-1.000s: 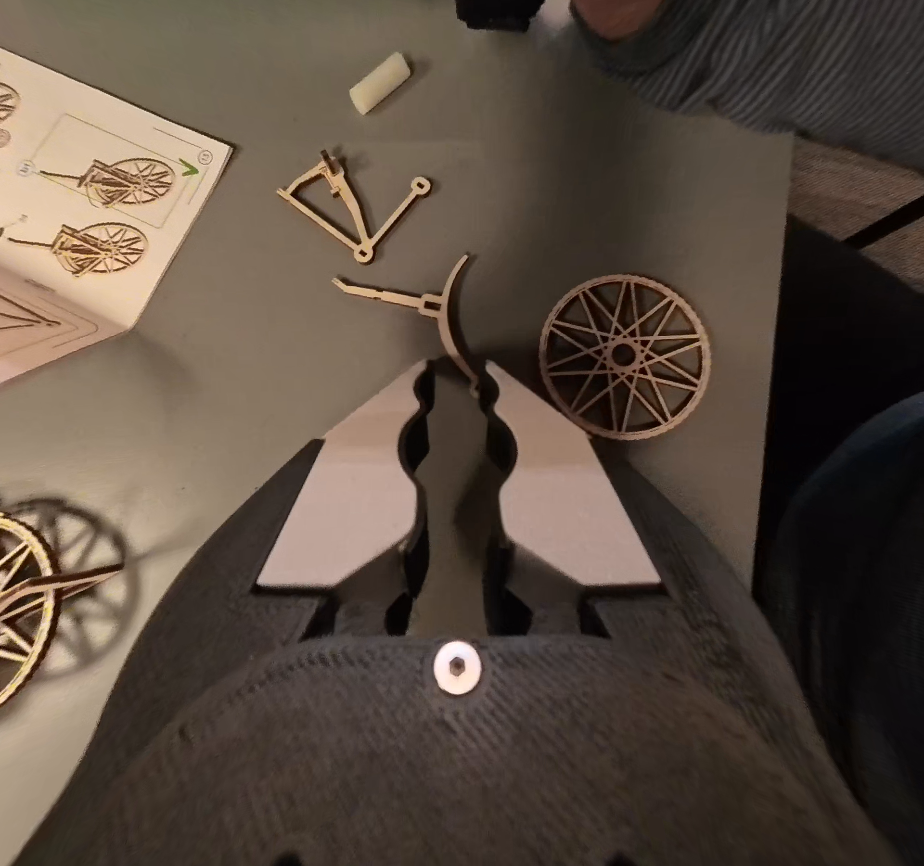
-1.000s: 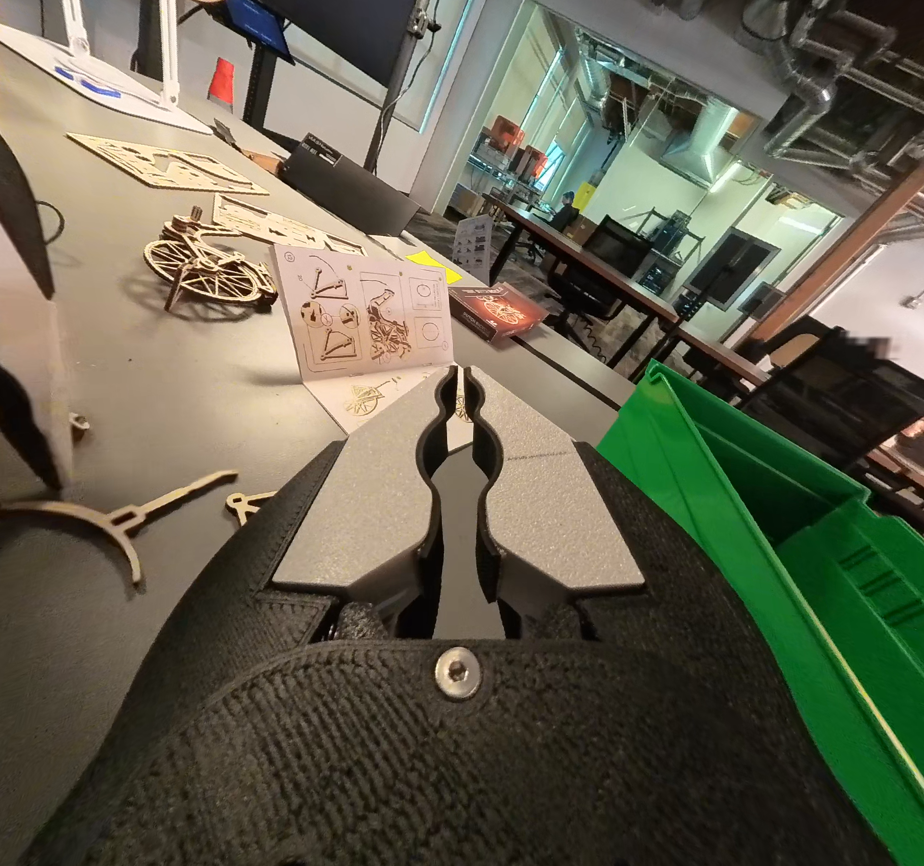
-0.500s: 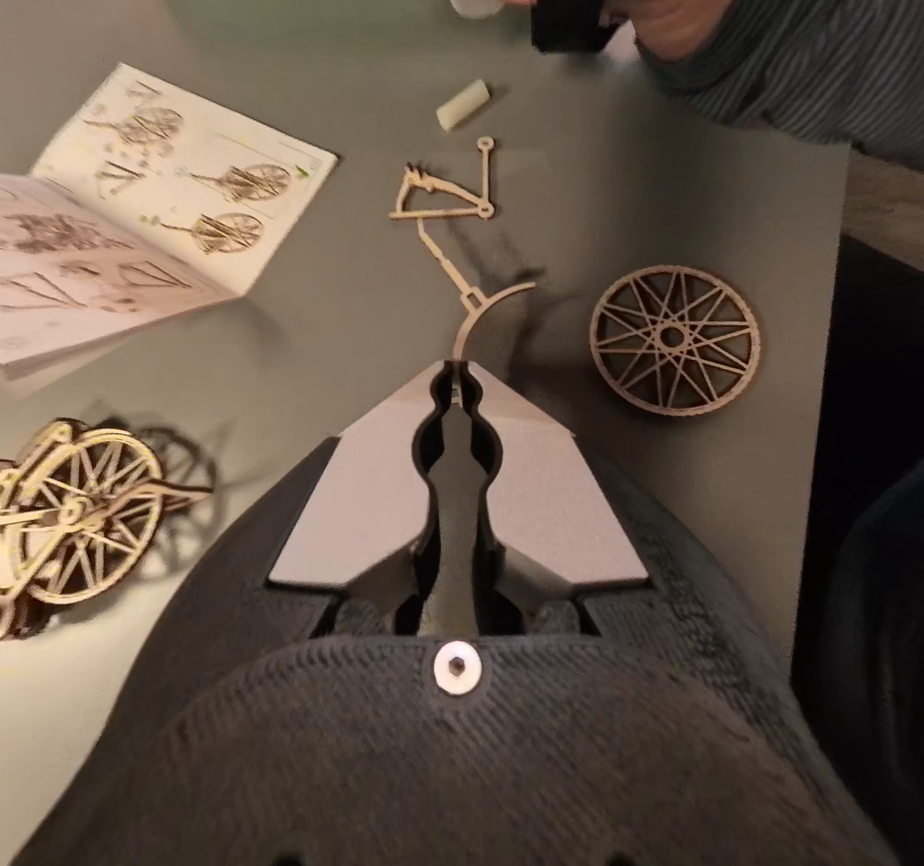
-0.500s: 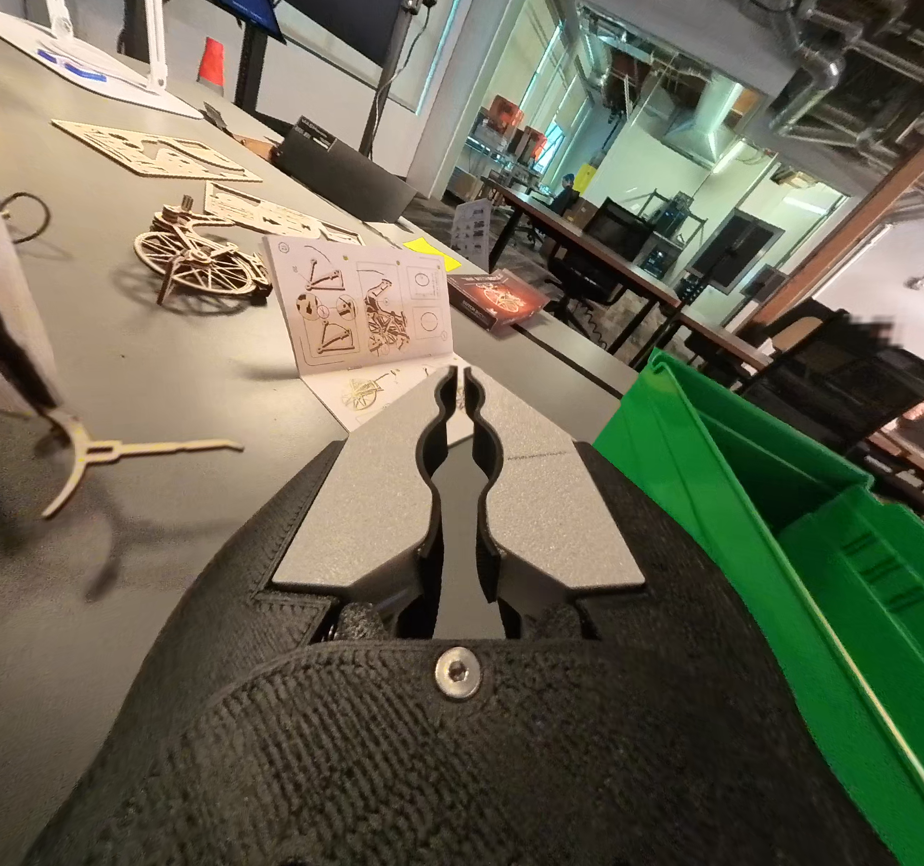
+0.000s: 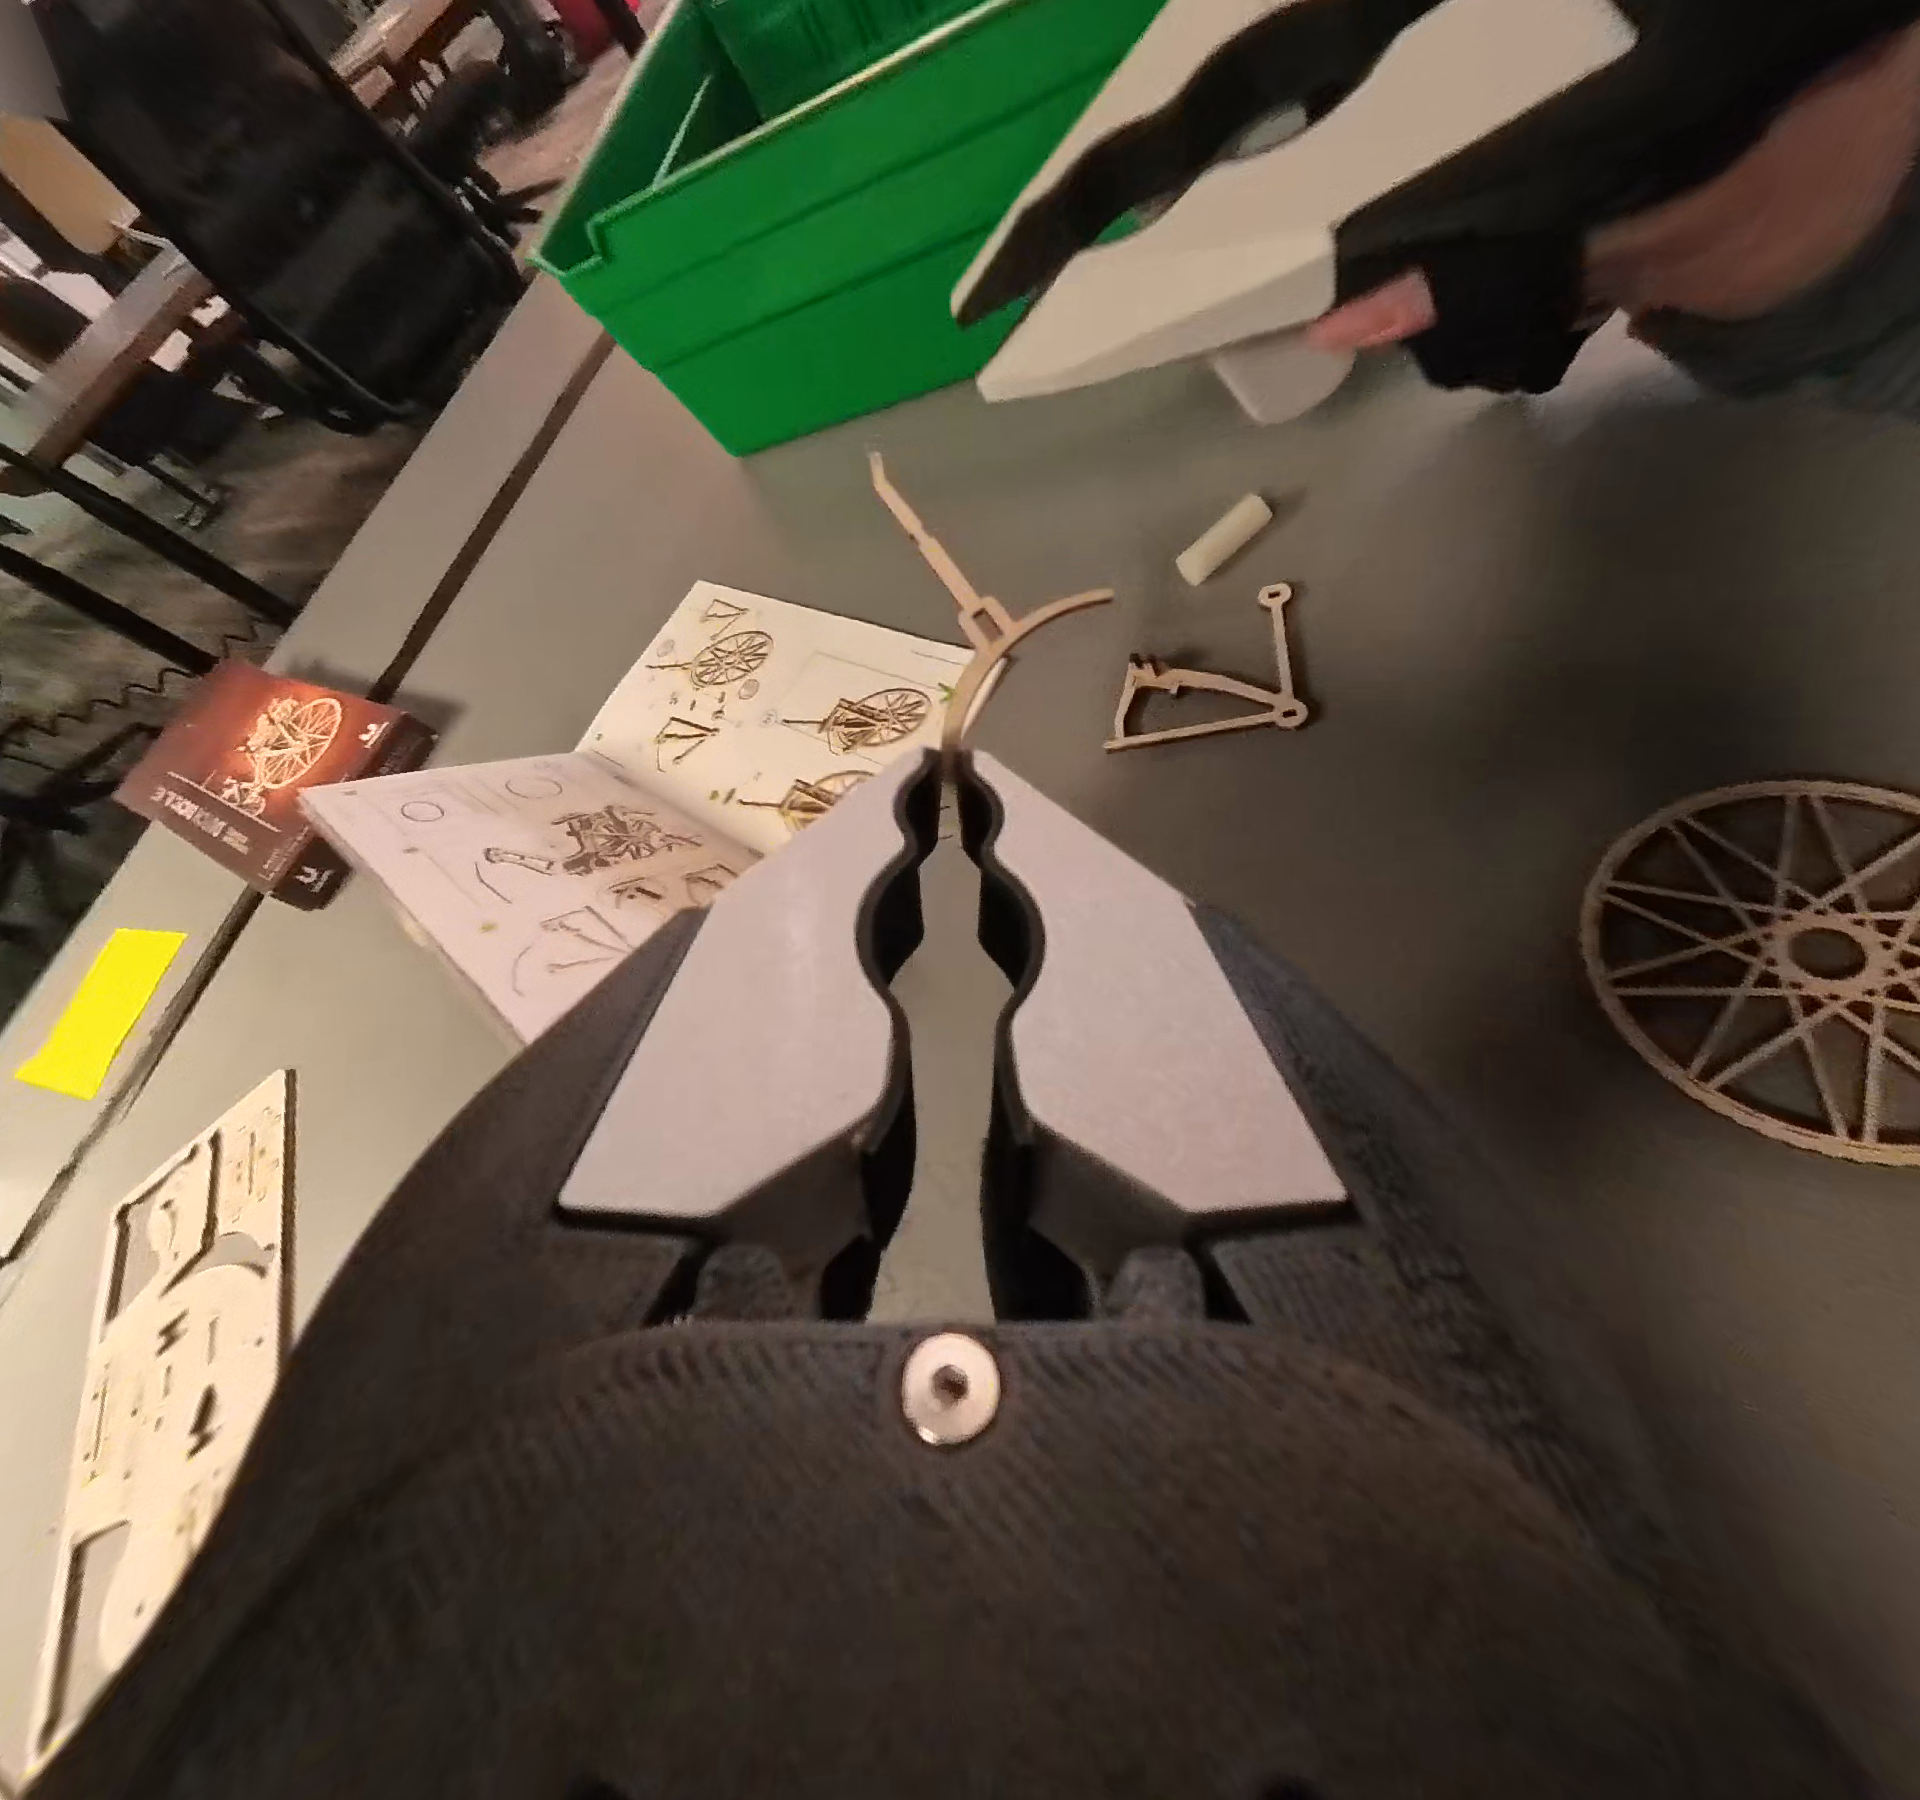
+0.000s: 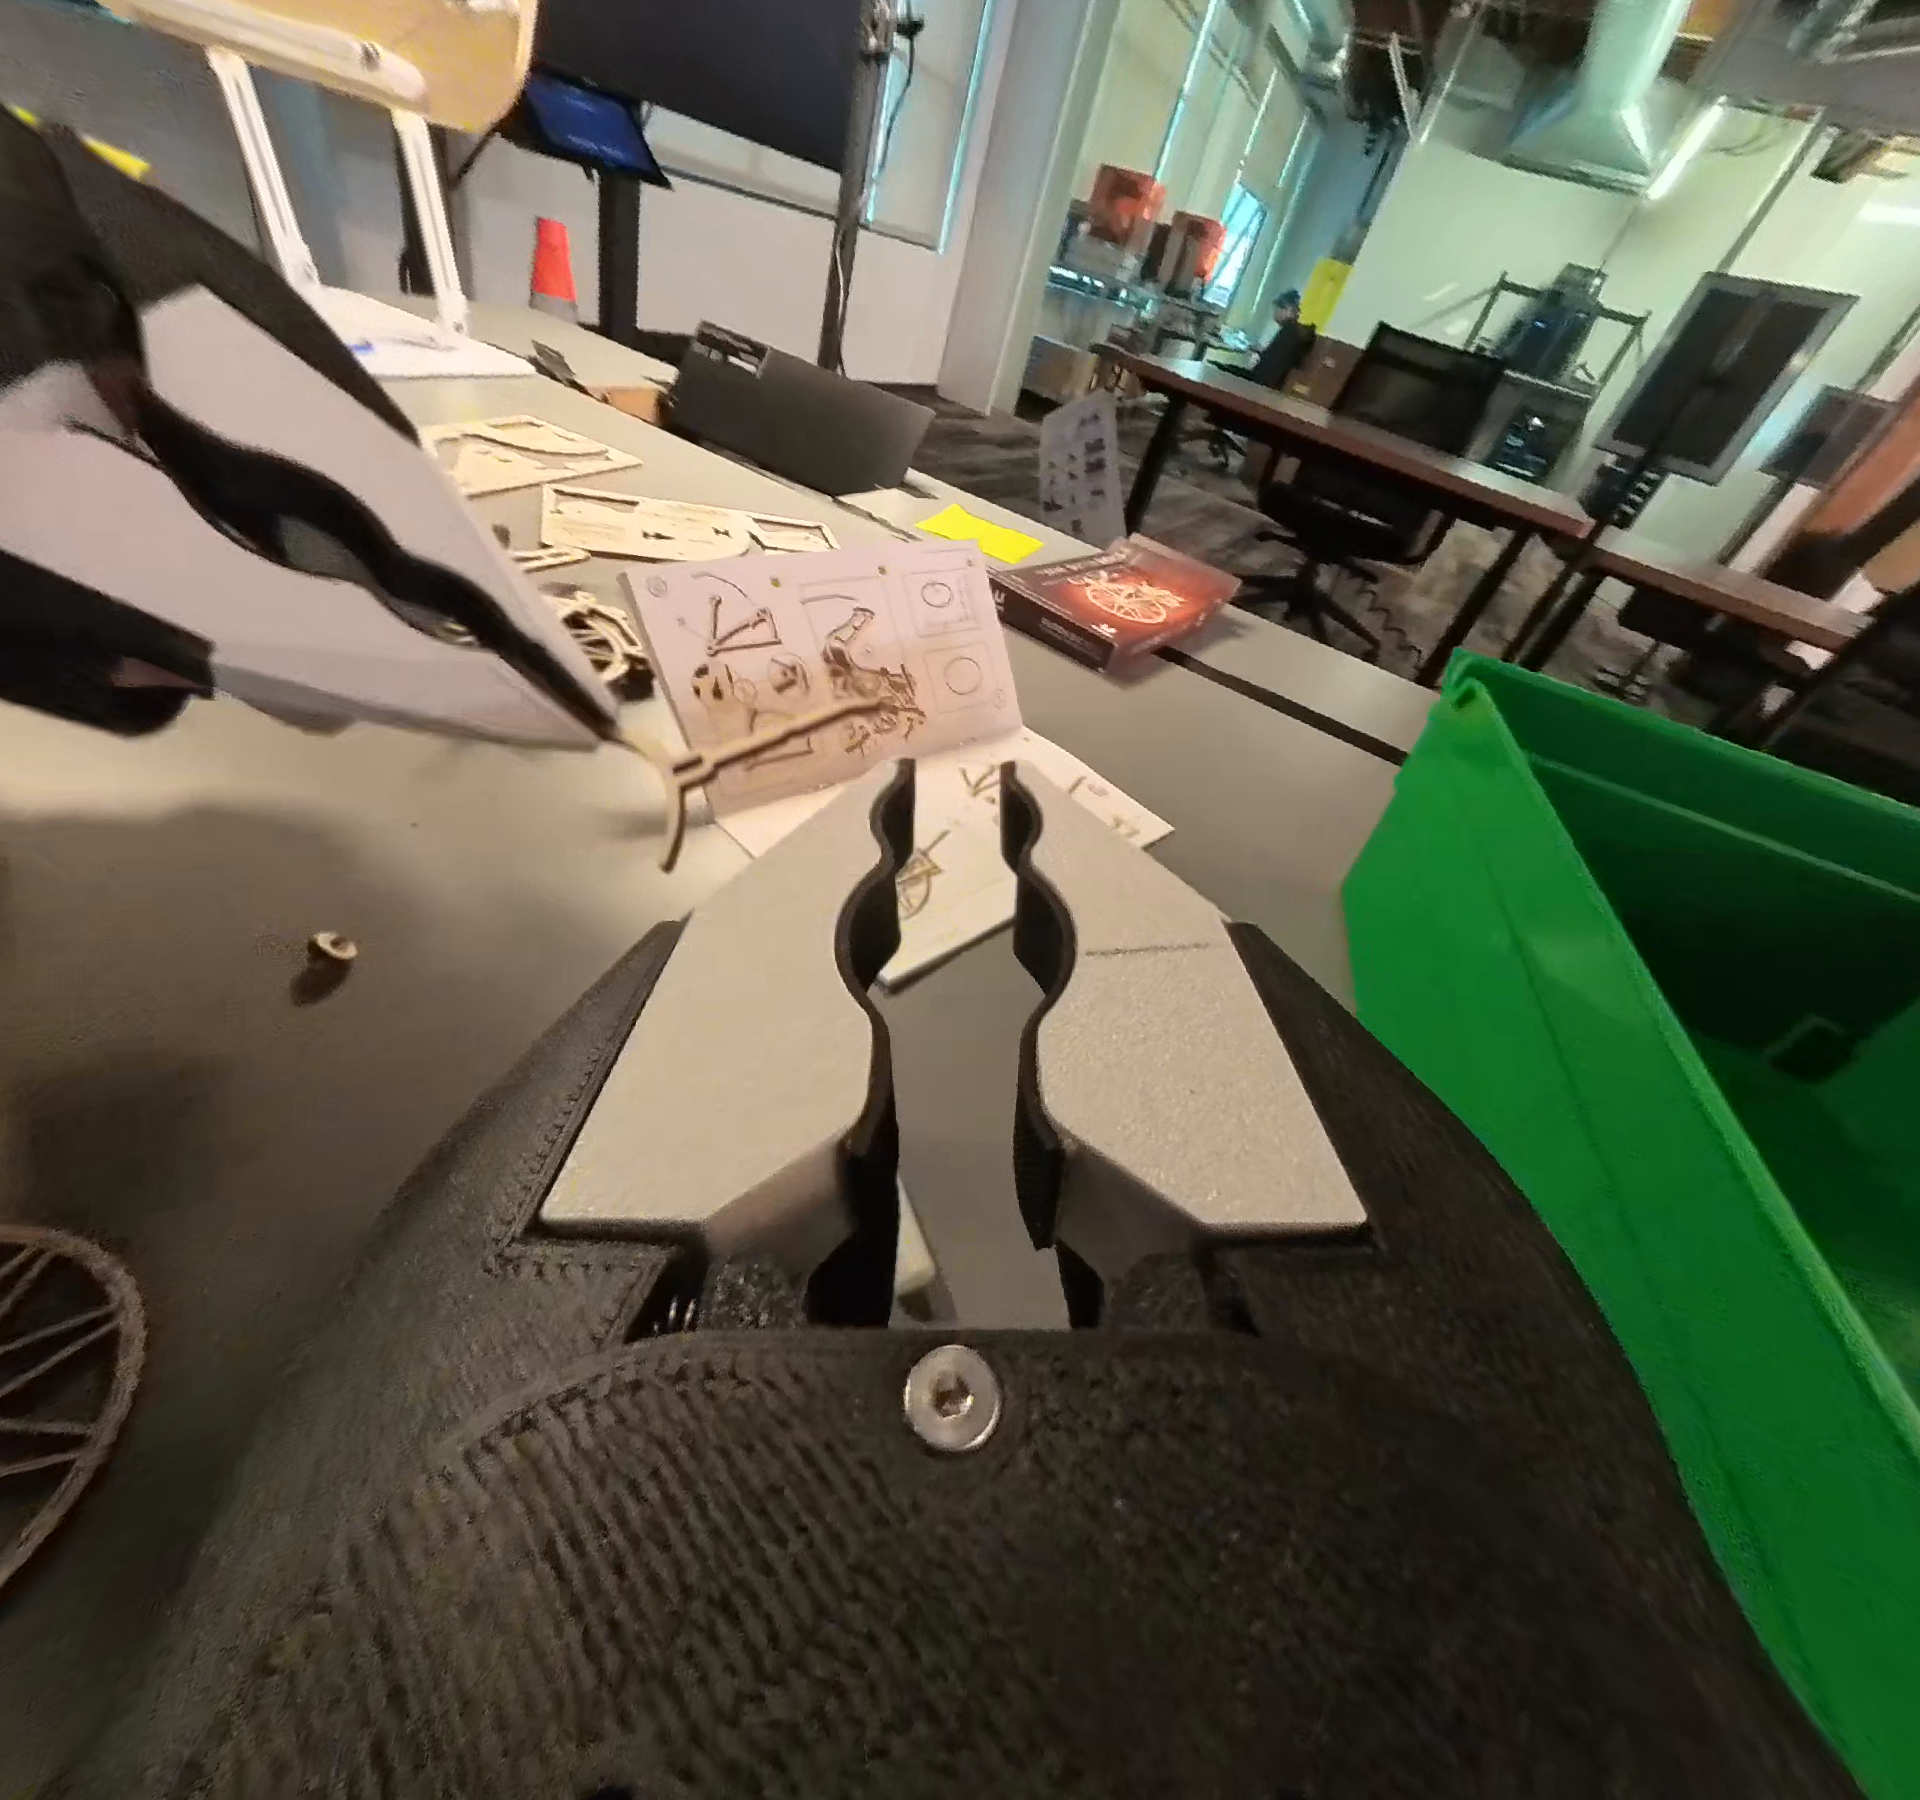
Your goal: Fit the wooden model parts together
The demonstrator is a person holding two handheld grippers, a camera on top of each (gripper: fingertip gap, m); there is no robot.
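My left gripper (image 5: 948, 753) is shut on the end of a thin wooden part (image 5: 987, 628), a curved fender with a long rod, and holds it above the table. In the right wrist view that part (image 6: 748, 742) hangs from the left gripper's fingertips (image 6: 582, 711), just left of and beyond my right gripper (image 6: 956, 774). My right gripper is open and empty; it also shows in the left wrist view (image 5: 997, 337), above the table near the bin. A spoked wooden wheel (image 5: 1787, 971) and a triangular frame piece (image 5: 1216, 701) lie flat on the table.
A green bin (image 5: 831, 192) stands at the far edge. An open instruction booklet (image 5: 623, 815), a dark box (image 5: 270, 763), a yellow note (image 5: 104, 1007), a punched parts sheet (image 5: 156, 1335), a small pale cylinder (image 5: 1224, 537) and a small wooden ring (image 6: 330, 945) lie around. The tips of one gripper are about 8 cm away from the tips of the other. The spoked wooden wheel (image 5: 1787, 971) sits 15 cm or so from the ends of my left fingers.
My left gripper closed on the fender part and lifted it off the table, swinging it toward the right gripper. My right gripper's fingers have opened wider.
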